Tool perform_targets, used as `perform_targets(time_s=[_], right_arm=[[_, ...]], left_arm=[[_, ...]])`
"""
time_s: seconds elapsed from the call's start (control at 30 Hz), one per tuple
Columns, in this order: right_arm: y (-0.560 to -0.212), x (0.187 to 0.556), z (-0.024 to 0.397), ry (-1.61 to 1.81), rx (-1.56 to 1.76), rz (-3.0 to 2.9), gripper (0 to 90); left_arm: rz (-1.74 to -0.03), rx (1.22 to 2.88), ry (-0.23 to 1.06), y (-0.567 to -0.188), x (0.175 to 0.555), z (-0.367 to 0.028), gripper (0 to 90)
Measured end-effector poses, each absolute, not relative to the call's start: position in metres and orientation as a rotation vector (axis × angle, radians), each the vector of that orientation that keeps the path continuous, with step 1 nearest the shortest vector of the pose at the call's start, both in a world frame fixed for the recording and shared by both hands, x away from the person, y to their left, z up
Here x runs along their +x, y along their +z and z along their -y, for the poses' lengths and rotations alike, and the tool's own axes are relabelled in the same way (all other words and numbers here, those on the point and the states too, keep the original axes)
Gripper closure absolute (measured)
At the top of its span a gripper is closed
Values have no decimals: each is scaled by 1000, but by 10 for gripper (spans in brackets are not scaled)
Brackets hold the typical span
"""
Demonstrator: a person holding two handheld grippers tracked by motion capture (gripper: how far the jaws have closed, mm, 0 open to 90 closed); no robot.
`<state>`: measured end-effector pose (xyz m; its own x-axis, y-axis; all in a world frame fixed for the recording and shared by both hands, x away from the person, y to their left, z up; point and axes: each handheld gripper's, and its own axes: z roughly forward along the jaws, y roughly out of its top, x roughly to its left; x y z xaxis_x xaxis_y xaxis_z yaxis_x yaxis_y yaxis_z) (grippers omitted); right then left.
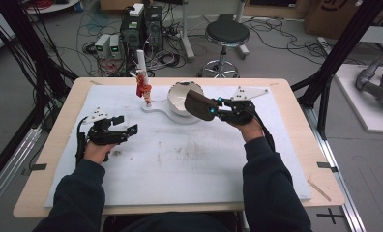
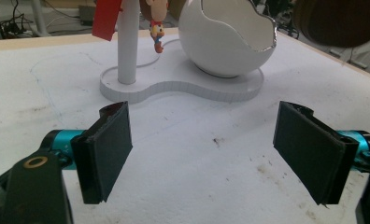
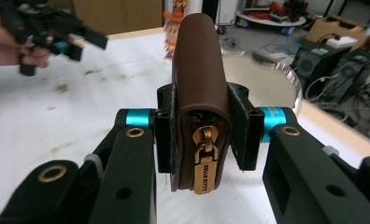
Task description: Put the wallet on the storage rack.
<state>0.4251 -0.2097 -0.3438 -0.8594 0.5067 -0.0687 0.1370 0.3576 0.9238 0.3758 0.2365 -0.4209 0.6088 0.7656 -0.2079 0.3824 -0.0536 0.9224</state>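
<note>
My right gripper (image 1: 213,109) is shut on a brown leather zip pouch (image 1: 196,103) and holds it in the air just right of a white broken-egg-shaped bowl (image 1: 178,94). In the right gripper view the pouch (image 3: 199,79) stands on edge between the jaws, with its gold zipper pull (image 3: 204,169) facing the camera. The bowl (image 2: 230,39) sits on a white base (image 2: 183,89) that also carries a white post (image 2: 128,44) with a small hanging figure (image 2: 157,29). My left gripper (image 1: 125,124) hovers open over the mat at left, its pads (image 2: 109,149) wide apart and nothing between them.
A white mat (image 1: 180,159) with dark stains covers the wooden table (image 1: 64,121). Beyond the far edge stand a black stool (image 1: 227,34), computer towers (image 1: 142,26) and tangled cables on the floor. Black frame posts (image 1: 339,53) rise at both sides.
</note>
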Motion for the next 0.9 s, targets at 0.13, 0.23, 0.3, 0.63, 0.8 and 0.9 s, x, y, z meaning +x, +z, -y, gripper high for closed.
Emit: perform_targets(time_s=[0.13,0.23,0.3,0.63,0.8,0.9], right_arm=[[-328,451,188,1423,517,-2289,673],[-326,462,179,1370,485,-2314,673],[-327,471,170,1315,431,-2307,673],[-343,497,151,1225,375,-2329,673],[-354,504,149,1191,358,-2359,673],[-360,507,147,1169,340,-2371,673]], left_arm=[[-968,1659,404,-421,376,-236,194],[-969,1658,403,-421,376,-237,194],[-969,1659,406,-421,376,-237,194],[-968,1661,403,-421,376,-236,194],[-969,1664,403,-421,375,-236,194],[-968,1666,399,-421,375,-236,194]])
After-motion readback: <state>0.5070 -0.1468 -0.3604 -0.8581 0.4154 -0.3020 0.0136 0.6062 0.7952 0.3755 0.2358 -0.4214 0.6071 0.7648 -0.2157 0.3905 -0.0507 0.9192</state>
